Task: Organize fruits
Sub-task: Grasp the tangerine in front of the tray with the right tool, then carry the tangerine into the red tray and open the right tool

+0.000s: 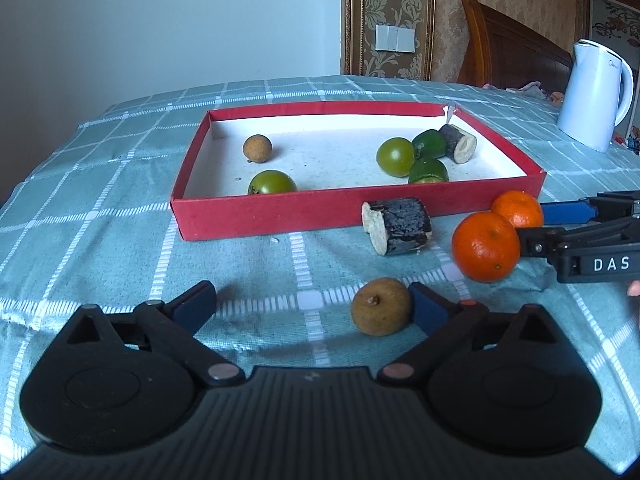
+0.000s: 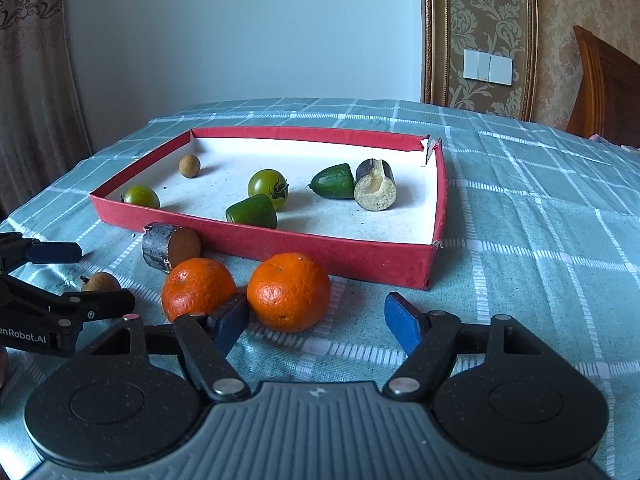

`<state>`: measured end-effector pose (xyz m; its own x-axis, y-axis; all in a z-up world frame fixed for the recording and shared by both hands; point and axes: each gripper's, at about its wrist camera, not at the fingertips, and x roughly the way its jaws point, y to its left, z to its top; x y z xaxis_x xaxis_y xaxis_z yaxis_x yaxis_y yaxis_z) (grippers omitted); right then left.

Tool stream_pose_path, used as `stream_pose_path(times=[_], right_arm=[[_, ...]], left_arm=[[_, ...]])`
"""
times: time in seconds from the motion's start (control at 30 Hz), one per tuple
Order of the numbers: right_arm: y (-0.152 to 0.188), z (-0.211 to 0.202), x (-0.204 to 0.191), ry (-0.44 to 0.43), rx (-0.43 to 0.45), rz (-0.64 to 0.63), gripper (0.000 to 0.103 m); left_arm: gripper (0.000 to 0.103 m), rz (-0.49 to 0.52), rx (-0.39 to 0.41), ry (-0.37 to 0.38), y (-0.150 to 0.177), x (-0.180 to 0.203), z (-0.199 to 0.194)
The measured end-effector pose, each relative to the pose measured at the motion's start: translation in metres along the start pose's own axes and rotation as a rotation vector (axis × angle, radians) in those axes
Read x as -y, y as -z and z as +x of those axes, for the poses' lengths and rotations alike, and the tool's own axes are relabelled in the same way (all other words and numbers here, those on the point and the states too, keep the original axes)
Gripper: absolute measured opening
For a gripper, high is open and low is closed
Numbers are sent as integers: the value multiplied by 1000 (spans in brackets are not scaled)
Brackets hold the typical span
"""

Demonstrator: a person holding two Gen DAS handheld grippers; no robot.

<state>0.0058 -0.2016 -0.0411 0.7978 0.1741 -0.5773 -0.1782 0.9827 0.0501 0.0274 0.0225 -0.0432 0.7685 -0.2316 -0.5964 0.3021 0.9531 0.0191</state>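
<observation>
left gripper [image 1: 312, 306]: jaws wide apart, nothing pinched. Right pad touches or nearly touches the brown longan [image 1: 381, 306]; left pad well clear of it.
brown longan: lies on the checked cloth [image 1: 120, 216], outside the red tray [image 1: 280, 210], off-centre in the jaw gap, hard against the right side. Stem nub faces up and toward the camera. Near-round, no real long axis.
risk, longan: if the jaws close from here, only one pad meets it first, so I'd expect it to get shoved sideways or roll away. Needs centring.
cane piece [image 1: 398, 226]: dark-barked stub on the cloth, just in front of the tray's near wall. Lies on its side, long axis level, one cut end facing left and toward the viewer. Could roll if bumped.
left tangerine [image 2: 198, 286]: on the cloth, outside the right gripper's left finger [image 2: 228, 322], which sits between the two tangerines.
right gripper [image 2: 320, 322]: jaws parted, not clamped. Right tangerine [image 2: 289, 296] sits in the gap toward the left pad; right pad well clear.
risk, tangerines: they sit just beside each other, so the left finger may nudge the left tangerine on closing. Round, smooth skin, uneven pad contact, so slip is possible.
risk, grippers: both work close together; the left tangerine could roll into the left gripper's space.
tray: already holds another longan, two green tomatoes, two green cut pieces and a cane piece.
</observation>
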Motion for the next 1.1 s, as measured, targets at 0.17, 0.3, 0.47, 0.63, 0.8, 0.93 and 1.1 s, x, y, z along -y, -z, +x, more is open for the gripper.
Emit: stream_pose_path(times=[0.17,0.3,0.47,0.63,0.8,0.93,1.1], right_arm=[[-2,2,-13,-11,0,-46,43],[-2,2,-12,-18,13,-33,42],[-2,-7,-10,16,65,-32,42],[-12,-16,-5,27,100,-28,42],[-31,-13,3,52,125,-21,42],[-50,1,6,48,107,-33,42],[-64,29,7,57,62,-34,42]], left_arm=[[103,-2,-2,-2,0,0,1],[103,-2,-2,-2,0,0,1],[103,-2,-2,-1,0,0,1],[103,-2,-2,-1,0,0,1],[103,-2,-2,-1,0,1,1],[103,-2,-2,-1,0,1,1],[103,-2,-2,-1,0,1,1]])
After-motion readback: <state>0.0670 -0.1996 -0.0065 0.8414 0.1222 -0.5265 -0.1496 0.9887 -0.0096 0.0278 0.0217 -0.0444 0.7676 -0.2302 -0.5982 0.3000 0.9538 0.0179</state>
